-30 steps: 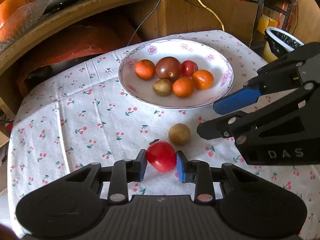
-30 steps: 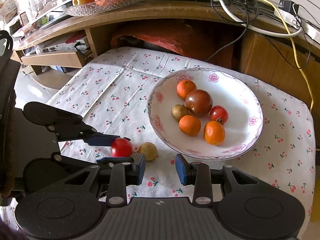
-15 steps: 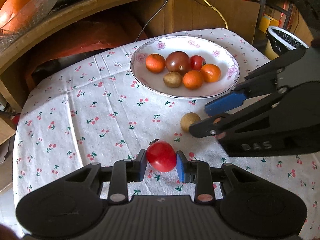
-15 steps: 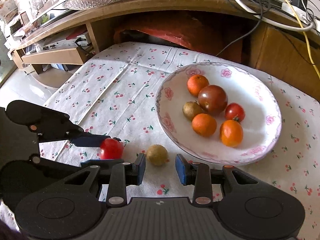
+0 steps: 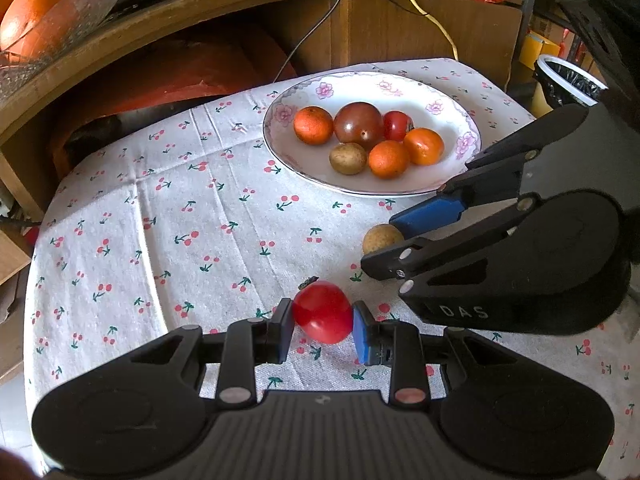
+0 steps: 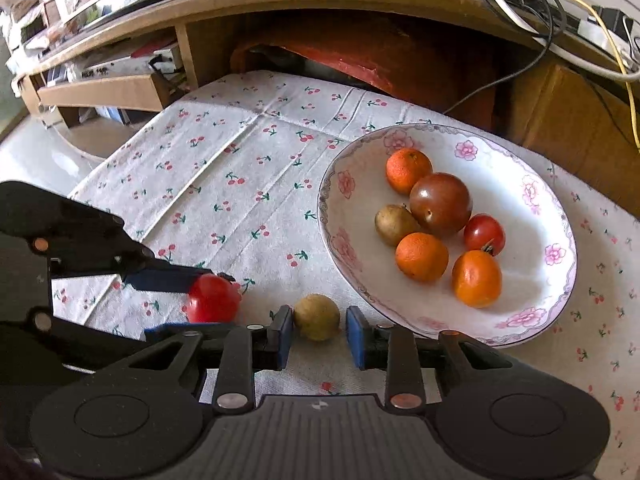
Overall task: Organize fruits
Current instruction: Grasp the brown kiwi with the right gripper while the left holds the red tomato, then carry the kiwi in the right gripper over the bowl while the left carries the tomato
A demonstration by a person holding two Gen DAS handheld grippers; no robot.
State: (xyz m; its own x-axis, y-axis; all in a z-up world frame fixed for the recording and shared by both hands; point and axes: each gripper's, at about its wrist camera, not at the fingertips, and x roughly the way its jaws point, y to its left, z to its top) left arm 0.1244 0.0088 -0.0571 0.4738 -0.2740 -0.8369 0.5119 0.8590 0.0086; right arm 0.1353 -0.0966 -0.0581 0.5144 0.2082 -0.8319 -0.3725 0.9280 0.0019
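Left claw [image 5: 323, 326] grips red tomato [image 5: 322, 312]; right claw [image 6: 316, 336] straddles brown fruit [image 6: 317, 317].

Glossy red tomato [image 5: 322, 312], matt cherry-print tablecloth [image 5: 168, 216] (creased cloth), glazed floral plate [image 6: 532, 320], matt black plastic claws.

The table [image 6: 248, 152] is covered by a white cloth [image 5: 168, 208] printed with small red cherries. On the cloth, in the right wrist view, a flowered plate [image 6: 560, 280] of fruit stands at 3 o'clock. A small brown fruit [image 6: 317, 317] lies on the cloth at 6 o'clock, just beside the plate's rim but not touching it.
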